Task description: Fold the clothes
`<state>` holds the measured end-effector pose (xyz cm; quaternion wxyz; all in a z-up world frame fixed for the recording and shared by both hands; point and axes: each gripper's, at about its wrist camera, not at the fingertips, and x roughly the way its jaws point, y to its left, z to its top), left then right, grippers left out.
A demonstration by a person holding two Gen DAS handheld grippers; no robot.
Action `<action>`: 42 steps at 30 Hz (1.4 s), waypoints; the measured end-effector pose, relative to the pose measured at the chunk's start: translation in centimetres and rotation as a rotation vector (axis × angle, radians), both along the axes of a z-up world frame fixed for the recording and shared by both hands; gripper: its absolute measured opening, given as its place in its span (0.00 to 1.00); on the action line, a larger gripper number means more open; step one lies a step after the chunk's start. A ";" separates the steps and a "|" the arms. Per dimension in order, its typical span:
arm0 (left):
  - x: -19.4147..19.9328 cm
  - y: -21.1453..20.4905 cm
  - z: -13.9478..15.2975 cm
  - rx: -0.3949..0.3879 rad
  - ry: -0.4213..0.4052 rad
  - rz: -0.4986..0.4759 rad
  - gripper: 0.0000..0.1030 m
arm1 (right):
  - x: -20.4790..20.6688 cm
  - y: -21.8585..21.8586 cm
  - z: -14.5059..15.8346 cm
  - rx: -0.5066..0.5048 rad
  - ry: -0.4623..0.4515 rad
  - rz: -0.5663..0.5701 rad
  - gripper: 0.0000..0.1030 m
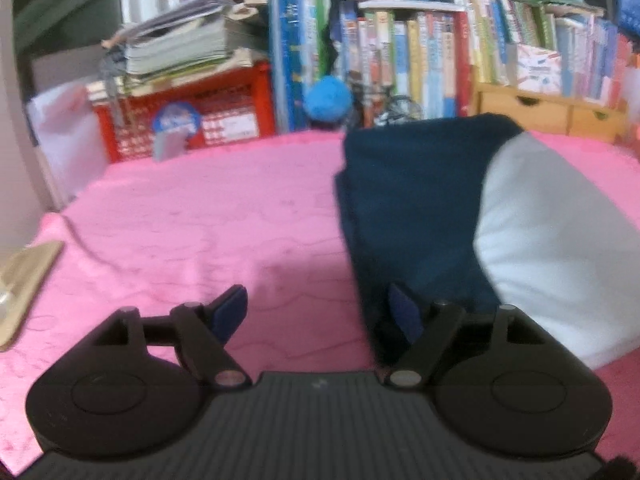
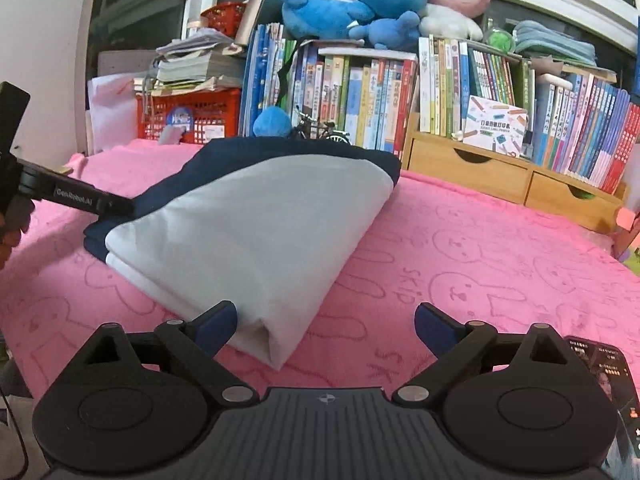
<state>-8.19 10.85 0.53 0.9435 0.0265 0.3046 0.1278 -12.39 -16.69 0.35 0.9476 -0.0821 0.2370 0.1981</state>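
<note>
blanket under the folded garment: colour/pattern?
Pink fleece blanket, embossed with rabbit outlines and "SKIP" lettering. Clearest in the right wrist view.

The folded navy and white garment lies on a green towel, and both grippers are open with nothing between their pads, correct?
Not quite: the towel under the folded garment is pink, as the right wrist view shows. The left gripper and right gripper are indeed open and empty.
</note>
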 end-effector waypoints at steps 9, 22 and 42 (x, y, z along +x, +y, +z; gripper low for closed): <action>-2.7 -0.3 4.1 -0.084 -0.142 0.025 0.66 | -0.4 1.0 -0.4 -0.095 -0.028 0.046 0.94; 0.4 -1.9 -0.1 -0.146 -0.024 -0.072 0.73 | 0.2 -0.2 -1.0 -0.140 -0.021 -0.074 0.82; -0.2 -2.3 -0.6 -0.100 -0.037 -0.111 0.78 | 1.9 1.5 -1.3 -0.116 -0.013 -0.089 0.47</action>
